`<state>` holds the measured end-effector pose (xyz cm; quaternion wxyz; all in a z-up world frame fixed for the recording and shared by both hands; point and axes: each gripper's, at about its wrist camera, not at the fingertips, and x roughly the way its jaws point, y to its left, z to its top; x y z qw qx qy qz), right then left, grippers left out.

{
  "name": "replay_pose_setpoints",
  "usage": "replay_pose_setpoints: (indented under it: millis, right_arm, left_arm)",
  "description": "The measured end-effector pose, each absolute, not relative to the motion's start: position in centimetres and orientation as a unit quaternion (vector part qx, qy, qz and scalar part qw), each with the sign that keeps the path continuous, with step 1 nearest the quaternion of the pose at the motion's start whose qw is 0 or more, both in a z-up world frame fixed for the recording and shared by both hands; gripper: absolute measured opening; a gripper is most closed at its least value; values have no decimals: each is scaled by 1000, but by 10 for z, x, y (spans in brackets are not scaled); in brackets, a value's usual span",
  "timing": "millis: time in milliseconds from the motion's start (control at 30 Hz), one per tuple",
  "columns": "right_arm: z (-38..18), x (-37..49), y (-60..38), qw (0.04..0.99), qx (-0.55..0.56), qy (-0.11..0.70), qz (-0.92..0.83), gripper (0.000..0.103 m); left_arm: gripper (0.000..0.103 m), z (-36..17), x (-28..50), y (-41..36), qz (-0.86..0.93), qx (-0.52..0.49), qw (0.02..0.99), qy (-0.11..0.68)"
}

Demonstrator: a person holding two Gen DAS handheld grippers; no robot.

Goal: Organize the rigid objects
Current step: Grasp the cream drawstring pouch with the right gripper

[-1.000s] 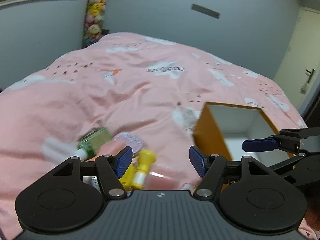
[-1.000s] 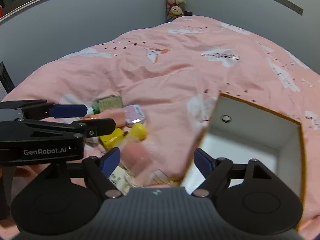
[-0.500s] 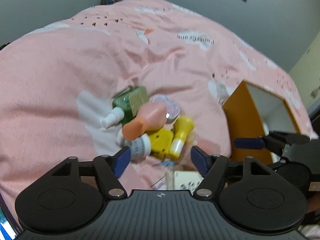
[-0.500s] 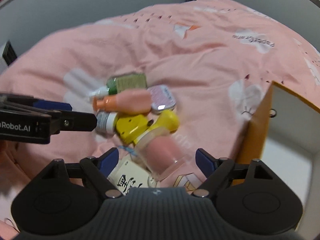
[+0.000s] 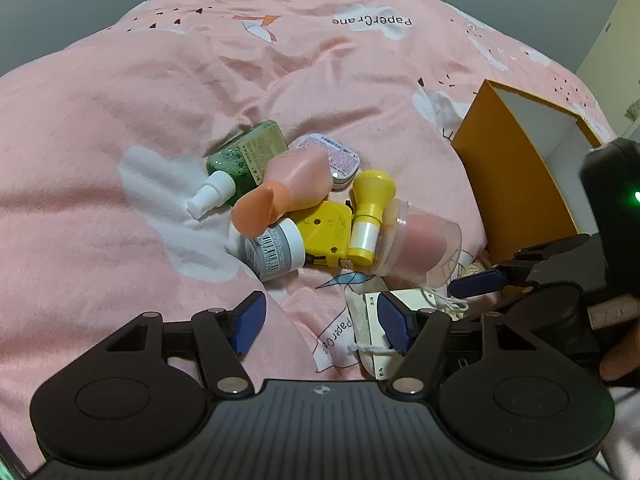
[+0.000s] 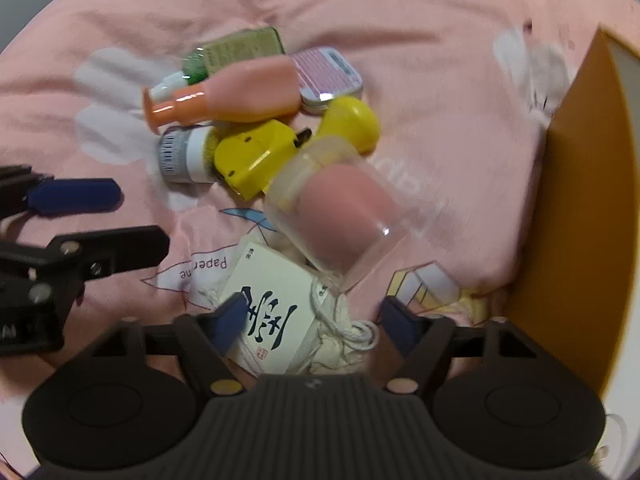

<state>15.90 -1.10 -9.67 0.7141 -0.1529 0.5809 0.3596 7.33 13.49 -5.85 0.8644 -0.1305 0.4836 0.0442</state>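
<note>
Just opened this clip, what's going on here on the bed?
A person holds a claw in each hand above a heap of small toiletries on a pink duvet. The left claw and right claw both grip nothing, and their jaws are closing. The right one hangs over a white card on a cloth pouch, beside a clear pink-filled jar. An open orange box waits at the right, nothing visibly packed.

A heap of bottles (image 5: 280,184) lies on the quilt (image 5: 120,100), left of an open box (image 5: 516,168).
</note>
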Motion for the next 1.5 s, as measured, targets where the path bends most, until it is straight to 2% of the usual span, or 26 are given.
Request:
replay_pose_setpoints:
  millis: [200, 300, 433, 467, 500, 567, 867, 1033, 1267, 1500]
  right_arm:
    - [-118, 167, -10, 688, -99, 633, 340, 88]
    - [-125, 161, -5, 688, -95, 634, 339, 88]
    - [-119, 161, -12, 687, -72, 633, 350, 71]
    - [-114, 159, -15, 691, -70, 629, 351, 58]
    - [-108, 158, -18, 694, -66, 624, 355, 53]
    - [-94, 155, -22, 700, -61, 610, 367, 37]
    - [-89, 155, -13, 675, -23, 609, 417, 35]
    - [-95, 158, -12, 677, -15, 614, 406, 29]
    - [-54, 146, -36, 716, -57, 560, 413, 25]
    - [-15, 147, -67, 754, -96, 510, 403, 25]
  left_arm:
    - [73, -60, 74, 134, 44, -123, 865, 484]
    - [73, -60, 74, 136, 43, -129, 865, 482]
    - [73, -59, 72, 138, 43, -137, 867, 478]
    - [72, -59, 72, 138, 44, -138, 867, 477]
    - [72, -59, 71, 138, 44, -138, 867, 476]
    - [67, -58, 71, 139, 47, -139, 868, 475]
    - [66, -51, 64, 149, 67, -164, 871, 459]
    - [66, -52, 66, 146, 70, -157, 871, 460]
    - [66, -44, 69, 136, 50, -176, 880, 439]
    - [66, -46, 75, 131, 46, -287, 862, 416]
